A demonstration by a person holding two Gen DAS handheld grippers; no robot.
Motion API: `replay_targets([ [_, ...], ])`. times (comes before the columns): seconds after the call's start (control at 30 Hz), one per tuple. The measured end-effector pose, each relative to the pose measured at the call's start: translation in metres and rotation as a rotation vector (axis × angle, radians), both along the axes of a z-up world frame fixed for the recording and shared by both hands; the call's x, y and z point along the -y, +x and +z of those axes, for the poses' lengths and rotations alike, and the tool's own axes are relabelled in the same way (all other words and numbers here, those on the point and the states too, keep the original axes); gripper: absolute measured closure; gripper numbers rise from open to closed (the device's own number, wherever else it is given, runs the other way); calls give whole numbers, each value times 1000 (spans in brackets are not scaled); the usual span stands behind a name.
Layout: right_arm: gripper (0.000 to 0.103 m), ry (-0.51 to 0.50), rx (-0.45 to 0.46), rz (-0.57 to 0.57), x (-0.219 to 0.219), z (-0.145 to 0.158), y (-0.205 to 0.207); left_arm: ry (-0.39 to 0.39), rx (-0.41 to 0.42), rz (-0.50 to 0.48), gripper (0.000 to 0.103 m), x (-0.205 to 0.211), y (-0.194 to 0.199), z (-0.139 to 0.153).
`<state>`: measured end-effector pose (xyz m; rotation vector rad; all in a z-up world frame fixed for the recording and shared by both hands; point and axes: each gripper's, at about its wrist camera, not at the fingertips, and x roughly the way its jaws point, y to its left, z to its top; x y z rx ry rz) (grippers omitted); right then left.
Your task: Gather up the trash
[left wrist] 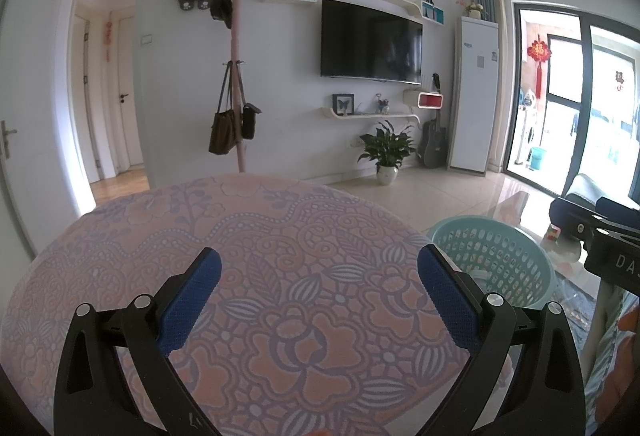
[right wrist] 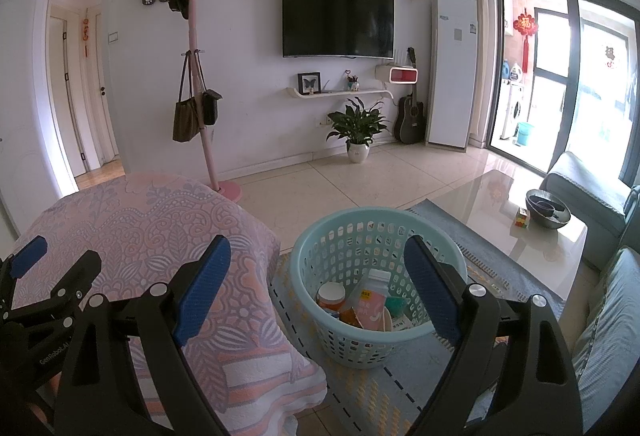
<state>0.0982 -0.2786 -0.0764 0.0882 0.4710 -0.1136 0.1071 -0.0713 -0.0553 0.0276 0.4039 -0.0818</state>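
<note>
- Your pink-and-lilac floral patterned cloth-covered table [left wrist: 248, 236] fills the foreground of the left wrist view; its top is bare cloth where it shows.
- To your right a grey-blue rug with yellow dashes [right wrist: 376, 388] lies on the pale tiled floor, beside the table's draped corner.
- The round pale turquoise perforated plastic basket [right wrist: 340, 340] stands on that rug, just beside the table edge. From the left wrist view only its far wall and rim show, past the table's right side.
- Your left gripper [left wrist: 319, 268] hangs over the tabletop, blue pads well apart, nothing between them.
- Your right gripper [right wrist: 317, 256] hangs above the basket's near rim, blue pads spread wide, nothing clamped.
- Trash sits inside the basket: a white plastic bottle with a pink label [right wrist: 370, 302] leaning toward the far wall, and an orange jar with a white lid [right wrist: 331, 296] just left of it, touching or nearly so.
- More wrappers and cartons lie low in the basket, right of the bottle; too jumbled to tell apart.
</note>
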Motion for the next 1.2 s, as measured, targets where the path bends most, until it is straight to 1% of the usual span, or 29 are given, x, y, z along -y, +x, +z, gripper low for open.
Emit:
replay_targets([
  [0.53, 19, 1, 1, 4, 2, -3, -1, -4, -4, -9, 8, 0, 1, -5],
  [0.73, 19, -4, 7, 6, 2, -2, -1, 21, 7, 3, 8, 1, -1, -8],
  [0.8, 19, -5, 4, 14, 1, 0, -2, 56, 35, 25, 8, 4, -4, -5],
  [0.9, 19, -21, 21, 19, 1, 8, -7, 41, 14, 8, 8, 5, -8, 2],
  [1.03, 19, -18, 35, 21, 2, 16, -13, 83, 32, 18, 8, 11, -22, 13],
  [1.1, 19, -20, 34, 20, 2, 18, -17, 82, 35, 14, 8, 13, -31, 19],
  [1.2, 19, -22, 38, 25, 2, 20, -26, 58, 29, 0, 8, 14, -44, 27],
])
